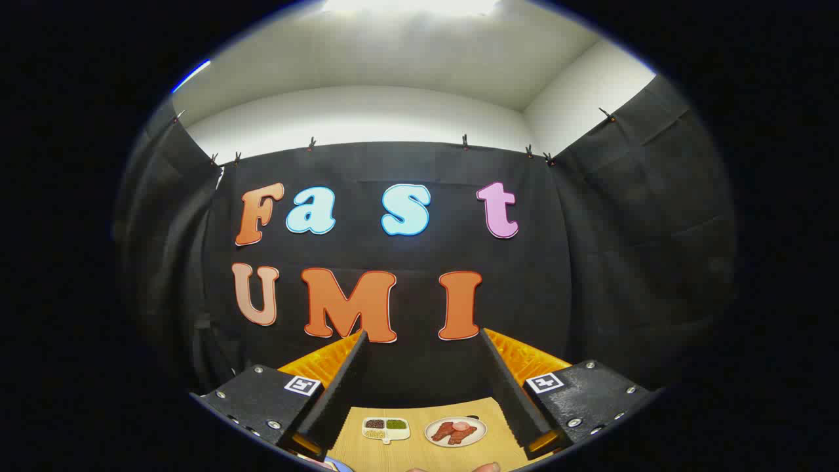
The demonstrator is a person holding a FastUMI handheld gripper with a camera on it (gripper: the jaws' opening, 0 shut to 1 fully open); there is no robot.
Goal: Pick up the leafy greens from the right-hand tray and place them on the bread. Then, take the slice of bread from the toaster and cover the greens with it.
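As the gripper (425, 383) hangs above the pale wooden worktop (419, 452), we see its jaws released, spread wide with nothing between them. Below and between them lie a small white divided tray (386, 429) of dark and green fillings and, just beside it, a round white plate (455, 431) of reddish-brown meat slices.

This is a small booth for filming, not a real kitchen. Black cloth (616, 262) is clipped up as walls, and pretend food sits on a wooden desk (419, 452).
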